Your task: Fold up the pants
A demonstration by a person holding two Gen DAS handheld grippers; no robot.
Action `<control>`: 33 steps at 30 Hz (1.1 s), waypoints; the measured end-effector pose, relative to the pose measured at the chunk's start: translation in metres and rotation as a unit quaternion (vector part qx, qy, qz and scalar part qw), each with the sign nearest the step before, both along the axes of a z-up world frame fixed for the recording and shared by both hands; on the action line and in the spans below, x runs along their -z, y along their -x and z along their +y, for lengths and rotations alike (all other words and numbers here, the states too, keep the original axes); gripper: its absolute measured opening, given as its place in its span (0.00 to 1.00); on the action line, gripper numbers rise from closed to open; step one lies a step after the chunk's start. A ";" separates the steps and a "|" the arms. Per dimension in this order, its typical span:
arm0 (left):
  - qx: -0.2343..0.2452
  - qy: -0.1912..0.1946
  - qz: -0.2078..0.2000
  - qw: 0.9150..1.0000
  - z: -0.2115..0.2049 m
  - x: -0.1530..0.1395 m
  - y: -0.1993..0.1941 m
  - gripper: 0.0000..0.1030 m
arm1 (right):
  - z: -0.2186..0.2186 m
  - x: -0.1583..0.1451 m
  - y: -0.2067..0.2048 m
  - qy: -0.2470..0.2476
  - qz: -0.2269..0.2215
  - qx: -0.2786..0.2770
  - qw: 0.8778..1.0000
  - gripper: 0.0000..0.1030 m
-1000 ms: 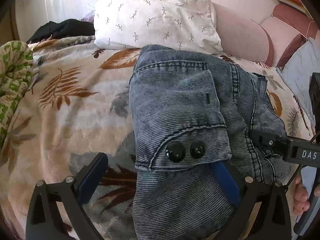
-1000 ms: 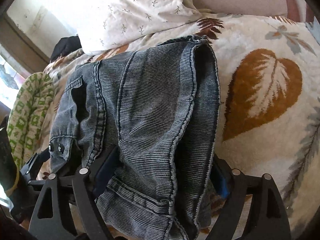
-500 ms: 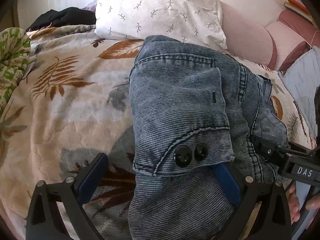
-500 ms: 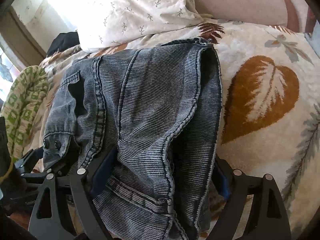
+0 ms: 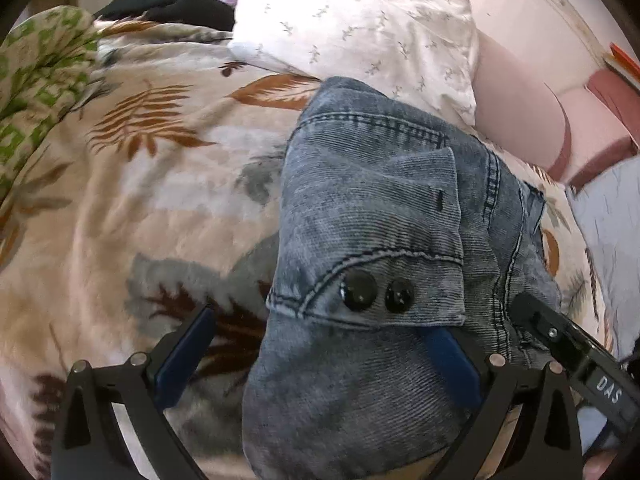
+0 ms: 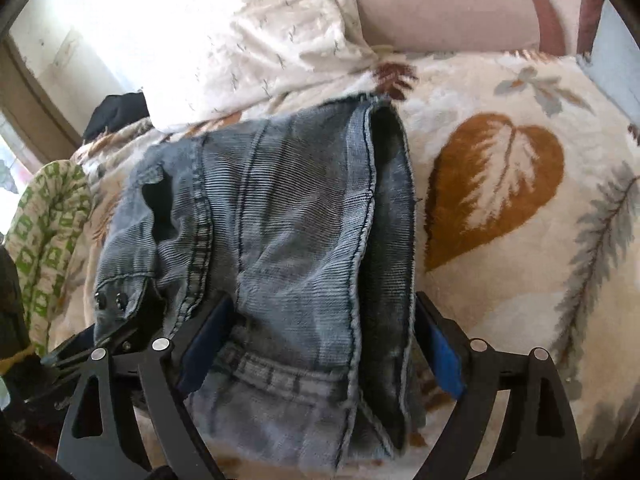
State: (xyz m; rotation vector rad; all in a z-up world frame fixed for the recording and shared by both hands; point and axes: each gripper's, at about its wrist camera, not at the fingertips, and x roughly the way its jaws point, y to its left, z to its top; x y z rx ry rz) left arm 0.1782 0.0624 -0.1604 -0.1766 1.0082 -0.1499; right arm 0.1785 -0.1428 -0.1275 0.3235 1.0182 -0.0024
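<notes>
Across the bed, both grippers spread wide over folded pants.

Nearest, left gripper (image 5: 320, 364) open, one blue pad bare over the blanket (image 5: 120, 208), the other tucked under the denim. Right gripper (image 6: 320, 344) splayed too, having just widened, straddling the pants (image 6: 280, 240) lying on the blanket. Beyond, white pillow (image 5: 360, 20).

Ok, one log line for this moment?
jeans: folded on blanket | left gripper: open, straddling jeans edge | right gripper: open around fold

One pants (image 5: 372, 216), two buttons (image 5: 360, 290).
</notes>
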 end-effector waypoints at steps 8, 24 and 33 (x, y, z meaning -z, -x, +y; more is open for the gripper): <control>-0.041 -0.050 -0.060 0.996 0.004 -0.033 0.028 1.00 | -0.005 -0.046 0.038 0.047 -0.067 0.026 0.996 0.85; -0.050 -0.142 -0.259 0.954 0.006 -0.136 0.137 1.00 | -0.001 -0.117 0.151 0.083 -0.234 0.006 0.969 0.86; -0.043 -0.127 -0.263 0.955 0.006 -0.147 0.151 1.00 | 0.028 -0.117 0.168 0.123 -0.269 -0.028 0.955 0.86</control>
